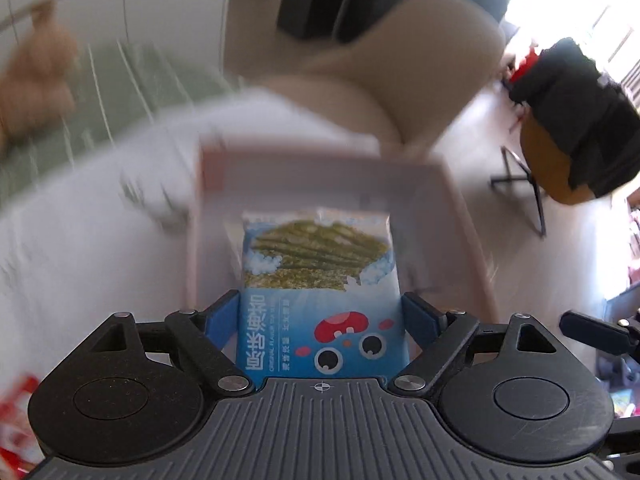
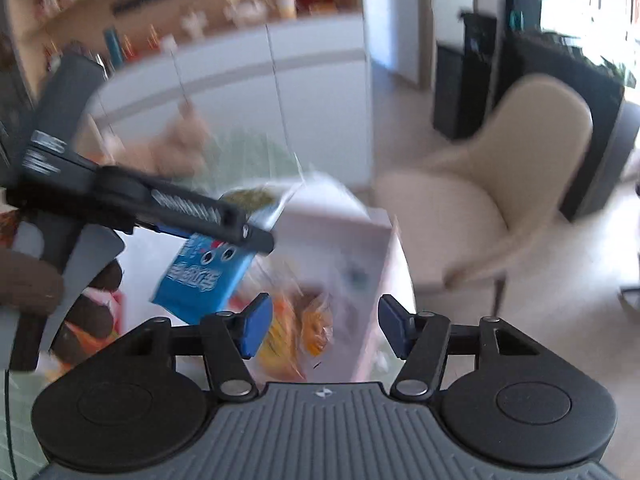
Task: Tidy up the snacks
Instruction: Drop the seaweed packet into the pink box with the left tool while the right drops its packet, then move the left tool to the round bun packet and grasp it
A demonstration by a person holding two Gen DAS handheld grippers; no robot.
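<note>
Left hand-held gripper [image 1: 322,322] clamped on blue seaweed snack packet [image 1: 320,280], held above pale pink bin [image 1: 460,216]. Right hand-held gripper [image 2: 326,326] fingers apart, nothing between them; orange snack bags [image 2: 304,328] in the bin below.

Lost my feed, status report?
Left gripper shut on blue seaweed packet, over pink bin. Right gripper open, empty. Orange snacks already in bin.
</note>
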